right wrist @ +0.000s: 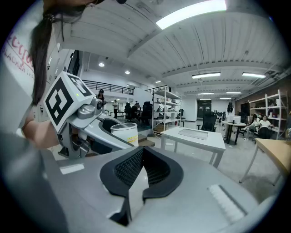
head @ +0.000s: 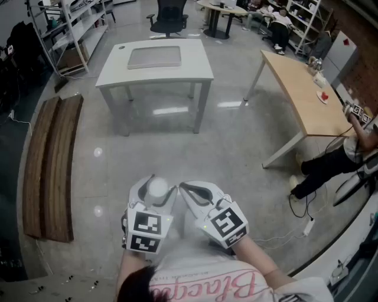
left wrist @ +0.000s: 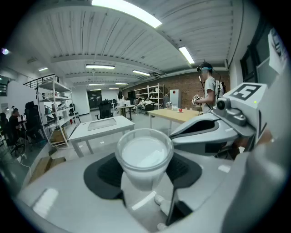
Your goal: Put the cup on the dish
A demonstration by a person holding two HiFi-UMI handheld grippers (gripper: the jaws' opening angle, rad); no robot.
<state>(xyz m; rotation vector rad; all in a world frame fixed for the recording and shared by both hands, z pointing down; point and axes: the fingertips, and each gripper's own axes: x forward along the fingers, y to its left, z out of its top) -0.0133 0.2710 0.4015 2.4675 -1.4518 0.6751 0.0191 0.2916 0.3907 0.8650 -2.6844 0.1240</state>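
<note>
A white plastic cup (head: 157,187) stands upright between the pads of my left gripper (head: 157,186), held close in front of the person's body above the floor. In the left gripper view the cup (left wrist: 144,154) fills the gap and both black pads (left wrist: 104,175) press its sides. My right gripper (head: 188,190) hangs right beside it, shut and empty; its pads (right wrist: 132,170) meet at the tip. The right gripper view shows the cup (right wrist: 124,133) in the left gripper (right wrist: 91,120). A flat grey rectangular dish (head: 153,57) lies on the white table (head: 155,76) ahead.
A wooden table (head: 301,88) stands at the right, with a person (head: 336,159) beside it and a power strip (head: 308,225) on the floor. Brown wooden planks (head: 53,165) lie at the left. Shelves (head: 65,29) and an office chair (head: 168,17) stand behind the white table.
</note>
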